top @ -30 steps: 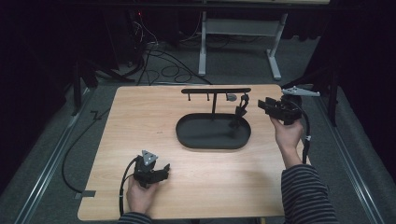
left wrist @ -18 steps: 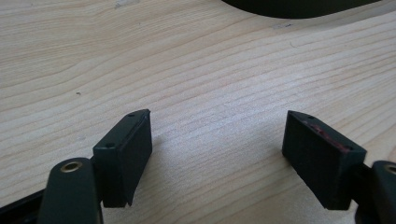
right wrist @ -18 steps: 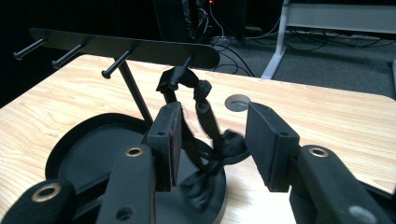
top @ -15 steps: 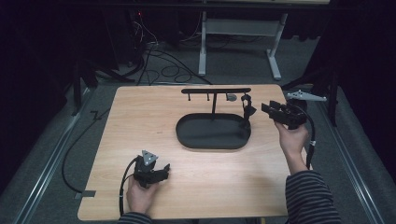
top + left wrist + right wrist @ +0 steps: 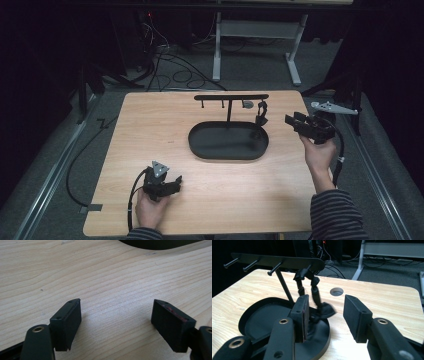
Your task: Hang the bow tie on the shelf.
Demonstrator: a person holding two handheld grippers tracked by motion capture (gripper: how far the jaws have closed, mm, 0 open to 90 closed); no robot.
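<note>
Hanging from the end peg of the black metal T-shaped rack (image 5: 230,97), a limp black strap-like item (image 5: 312,293) droops over the black oval tray (image 5: 228,141); we judge it light and floppy, best pinched on one strand. Our right tool (image 5: 325,315) gapes empty just beside it; our left tool (image 5: 116,322) rests wide open, empty, low over the wooden tabletop (image 5: 150,130).

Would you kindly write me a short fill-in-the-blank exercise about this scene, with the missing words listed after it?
1. The black strap-like item hangs from the ____ end of the black peg rack in the high view.
2. The rack's post rises from the black ____-shaped metal tray.
3. The left gripper has its jaws ____ over the light wooden table.
4. The right gripper points toward the hanging ____.

Missing words: right; oval; open; item
</note>
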